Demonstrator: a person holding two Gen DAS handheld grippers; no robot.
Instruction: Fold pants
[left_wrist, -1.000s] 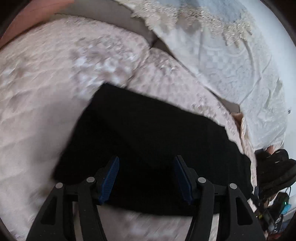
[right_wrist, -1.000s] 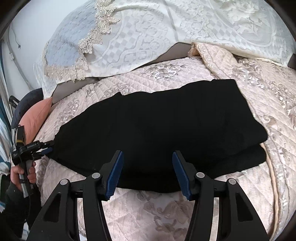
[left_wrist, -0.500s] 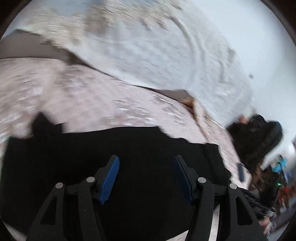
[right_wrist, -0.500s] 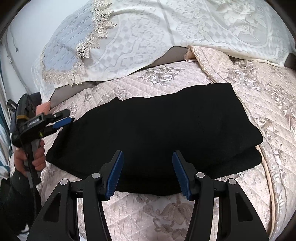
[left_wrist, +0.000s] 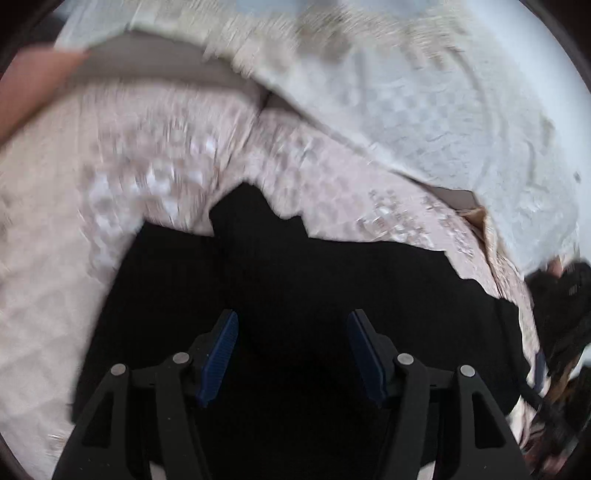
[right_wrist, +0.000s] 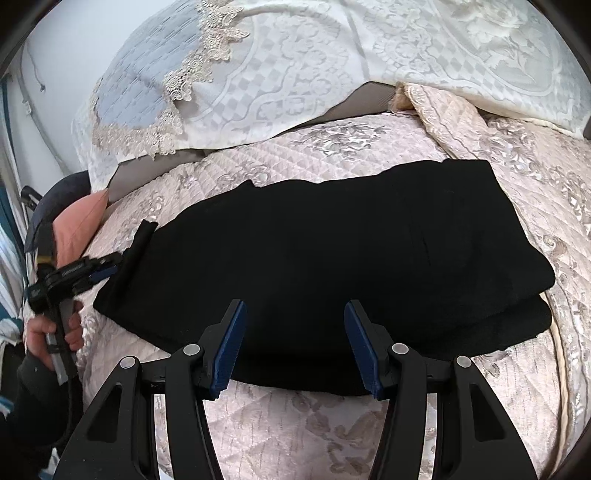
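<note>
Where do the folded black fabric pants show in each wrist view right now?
Left wrist: black fabric pants fill the lower centre, blurred.
Right wrist: pants stretch across the middle.
Shared landmark: white lace-trimmed pillow lies behind them in both views.

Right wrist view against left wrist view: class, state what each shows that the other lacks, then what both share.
Only the right wrist view shows the left gripper at the pants' end, the hand holding it, and sharp lace edging. Only the left wrist view shows dark clutter past the bed's edge. Both show the black pants on the quilted bedspread below the white pillows.
</note>
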